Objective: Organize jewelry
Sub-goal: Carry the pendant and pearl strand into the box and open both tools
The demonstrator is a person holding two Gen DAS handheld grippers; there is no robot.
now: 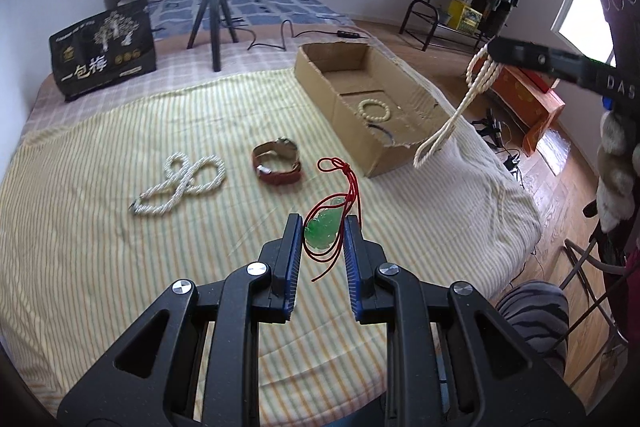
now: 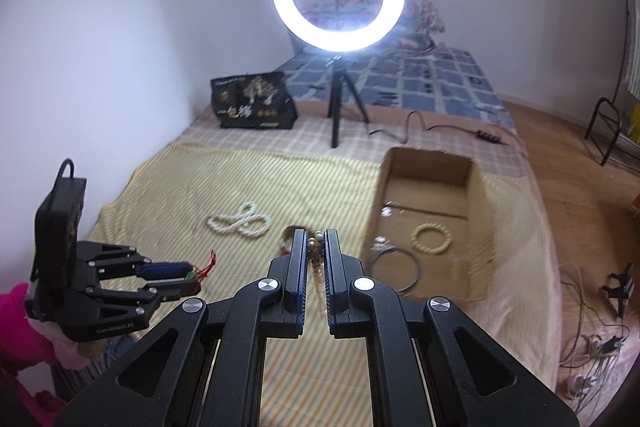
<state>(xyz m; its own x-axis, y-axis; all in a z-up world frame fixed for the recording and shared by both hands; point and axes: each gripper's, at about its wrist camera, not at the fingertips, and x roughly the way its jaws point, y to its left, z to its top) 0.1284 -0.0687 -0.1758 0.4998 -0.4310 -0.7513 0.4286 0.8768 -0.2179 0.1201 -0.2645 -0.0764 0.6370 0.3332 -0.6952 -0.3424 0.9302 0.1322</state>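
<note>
Both grippers loaded, cardboard box (image 1: 404, 131) next.
L gripper (image 1: 322, 235) clamps the green pendant (image 1: 320, 233), red cord (image 1: 344, 183) trailing; R gripper (image 2: 316, 247) is clenched on a bead necklace (image 1: 452, 115) hanging lengthwise over the box's near right corner, so R is nearer. R's grip is blurred, prob. on beads; box floor is partly hidden by the wall.

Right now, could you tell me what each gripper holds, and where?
Left gripper: green pendant, pinched by its sides. Right gripper: bead strand, gripped near its top.
</note>
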